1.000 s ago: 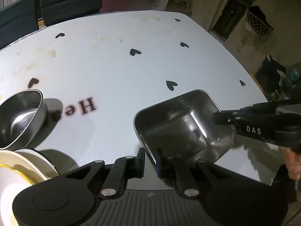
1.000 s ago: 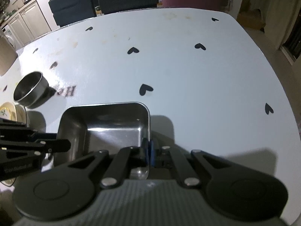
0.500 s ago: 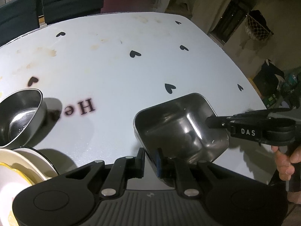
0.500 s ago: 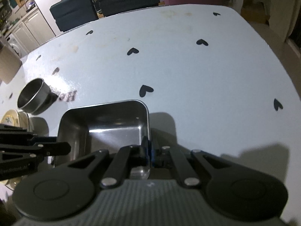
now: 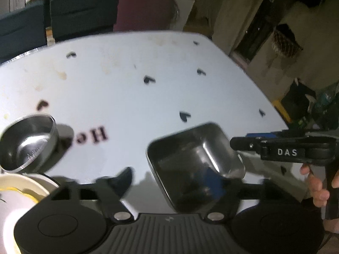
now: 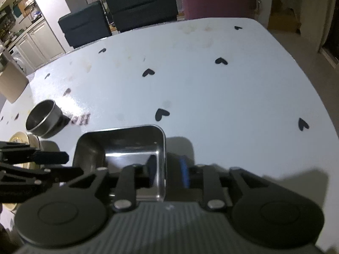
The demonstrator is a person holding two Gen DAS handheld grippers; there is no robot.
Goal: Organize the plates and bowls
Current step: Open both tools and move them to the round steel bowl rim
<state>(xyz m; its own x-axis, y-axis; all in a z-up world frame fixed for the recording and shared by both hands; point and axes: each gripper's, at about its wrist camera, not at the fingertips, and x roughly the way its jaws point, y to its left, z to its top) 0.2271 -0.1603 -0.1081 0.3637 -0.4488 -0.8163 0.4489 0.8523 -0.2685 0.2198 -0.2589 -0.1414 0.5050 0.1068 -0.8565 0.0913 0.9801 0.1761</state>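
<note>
Both grippers, left gripper (image 5: 169, 177) and right gripper (image 6: 167, 169), are opening off the rectangular steel tray (image 6: 127, 148); withdraw straight back.

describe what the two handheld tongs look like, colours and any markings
Both tongs are matte black plastic: ribbed grey-black body, two round discs, silver pivot bolts and linkage arms. The left tongs and right tongs have blue pads on the fingers. The right one's side shows white letters "DAS". No sleeve is visible.
</note>
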